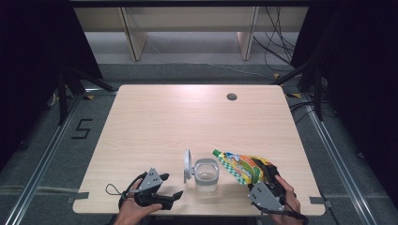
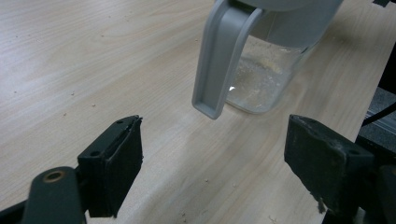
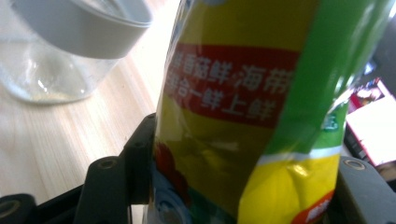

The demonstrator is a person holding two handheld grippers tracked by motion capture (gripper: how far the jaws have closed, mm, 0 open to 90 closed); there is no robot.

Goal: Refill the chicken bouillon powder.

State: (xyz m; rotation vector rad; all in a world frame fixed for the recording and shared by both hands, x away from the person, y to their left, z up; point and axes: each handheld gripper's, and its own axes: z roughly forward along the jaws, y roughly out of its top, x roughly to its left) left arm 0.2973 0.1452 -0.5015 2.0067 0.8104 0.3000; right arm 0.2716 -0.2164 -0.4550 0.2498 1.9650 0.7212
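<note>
Clear glass jar (image 1: 206, 175) with grey flip lid (image 1: 187, 165) standing open sits on the light wooden table (image 1: 187, 117), near its front edge; a thin pale residue covers the jar's bottom. Right gripper (image 1: 263, 180) clamps a yellow-green printed foil pouch (image 1: 239, 166), tilted with its top just right of the jar. Left gripper (image 1: 171, 187), jaws wide and empty, lies left of the jar.
</note>
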